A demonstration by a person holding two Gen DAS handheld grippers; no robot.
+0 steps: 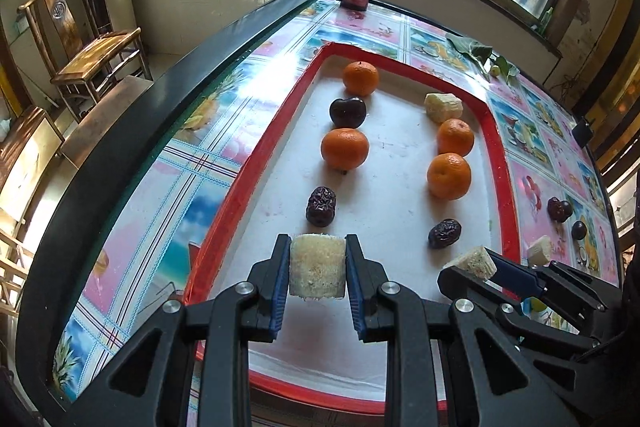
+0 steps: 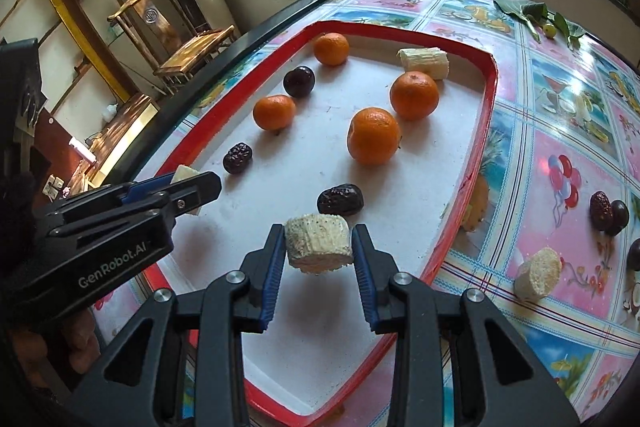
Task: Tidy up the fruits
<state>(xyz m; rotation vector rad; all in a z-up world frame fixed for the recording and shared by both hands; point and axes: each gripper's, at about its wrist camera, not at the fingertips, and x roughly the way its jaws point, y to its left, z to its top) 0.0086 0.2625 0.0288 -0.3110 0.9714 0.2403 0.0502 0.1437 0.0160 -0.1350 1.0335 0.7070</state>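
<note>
While oranges (image 1: pixel 345 149) sit in rows on the red-rimmed tray (image 1: pixel 256 163), the left gripper (image 1: pixel 317 267) and right gripper (image 2: pixel 319 247) each hold jaws clenched on a banana chunk (image 1: pixel 317 265).

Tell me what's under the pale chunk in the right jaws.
Bare white tray floor with the chunk's shadow; the pale chunk, clamped in the right gripper, hangs clear of it. A dark date lies just beyond. The chunk's underside is hidden.

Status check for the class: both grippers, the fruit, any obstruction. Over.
Left gripper shut on a pale chunk; right gripper shut on another chunk. Both over the red-rimmed tray. Dates close ahead.
</note>
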